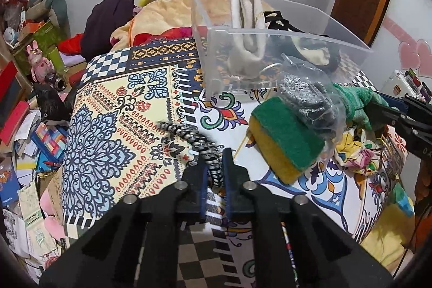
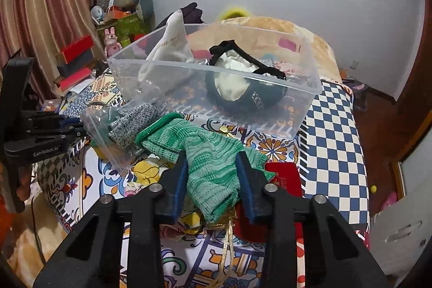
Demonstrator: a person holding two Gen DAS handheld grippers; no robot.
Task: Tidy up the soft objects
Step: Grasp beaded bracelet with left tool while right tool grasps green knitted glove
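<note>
A clear plastic bin (image 1: pixel 272 31) (image 2: pixel 172 66) stands on the patterned bedcover and holds a white cloth pouch (image 1: pixel 248 18) (image 2: pixel 172 45) and a dark green-and-cream item (image 2: pixel 243 88). My left gripper (image 1: pixel 216 153) is shut on a black-and-white braided cord (image 1: pixel 197 136). My right gripper (image 2: pixel 213 155) (image 1: pixel 388 112) is shut on a green knit cloth (image 2: pixel 208 161) (image 1: pixel 356 99). Beside it lie a grey knit item in a clear bag (image 1: pixel 307 99) (image 2: pixel 132 123) and a yellow-green sponge (image 1: pixel 283 134).
A floral cloth (image 1: pixel 353 153) and a red pouch (image 2: pixel 283 174) lie under my right gripper. A beige blanket (image 1: pixel 162 15) is heaped behind the bin. Books, boxes and toys (image 1: pixel 27 99) clutter the floor left of the bed.
</note>
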